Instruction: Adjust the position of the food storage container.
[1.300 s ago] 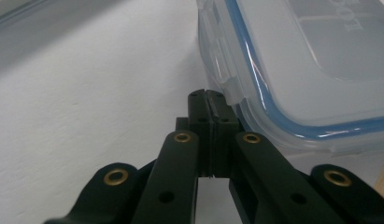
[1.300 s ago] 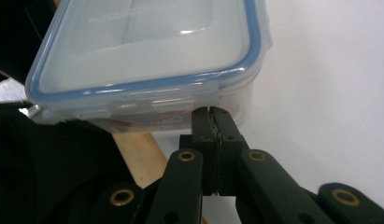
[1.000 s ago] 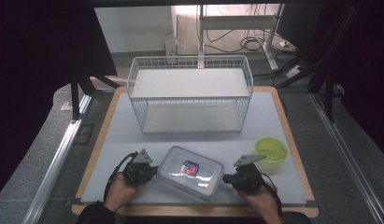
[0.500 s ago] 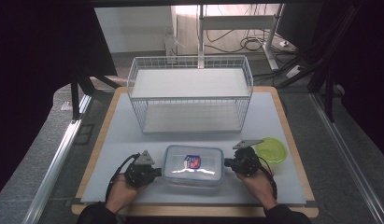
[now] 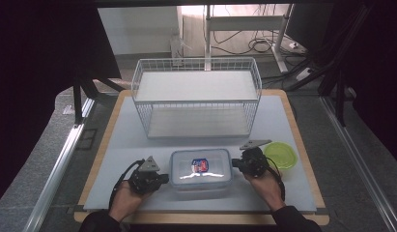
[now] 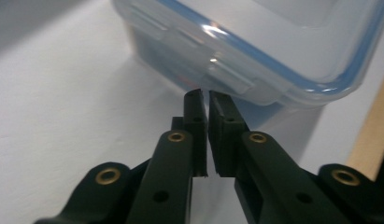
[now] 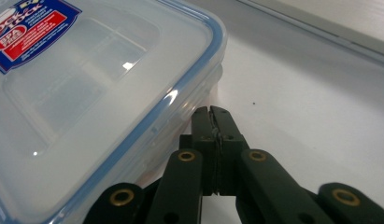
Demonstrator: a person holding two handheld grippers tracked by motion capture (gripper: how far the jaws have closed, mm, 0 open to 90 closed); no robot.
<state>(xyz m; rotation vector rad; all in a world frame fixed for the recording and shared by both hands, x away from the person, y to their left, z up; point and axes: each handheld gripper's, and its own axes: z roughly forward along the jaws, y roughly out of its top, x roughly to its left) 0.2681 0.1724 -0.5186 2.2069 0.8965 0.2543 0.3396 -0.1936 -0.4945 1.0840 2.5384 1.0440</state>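
Observation:
A clear lidded plastic container [image 5: 201, 166] with a blue seal and a red-and-blue label sits on the white mat near the front edge. My left gripper [image 5: 164, 178] is at its left side and my right gripper [image 5: 234, 164] at its right side. In the left gripper view the container [image 6: 273, 37] looms above my left gripper [image 6: 203, 95], whose jaws are shut to a thin slit with nothing between, tips just under a side latch flap [image 6: 227, 77]. In the right gripper view my right gripper [image 7: 212, 112] is shut and empty, tips against the container [image 7: 87, 93] below its lid rim.
A white wire basket [image 5: 196, 96] with a solid shelf stands behind the container at mid table. A yellow-green bowl [image 5: 280, 154] sits just right of my right gripper. The white mat [image 5: 123, 145] lies on a wooden board with a raised rim.
The container has turned from a slant to square with the table and slid slightly away. My right gripper moved forward and left along its side; the left barely moved.

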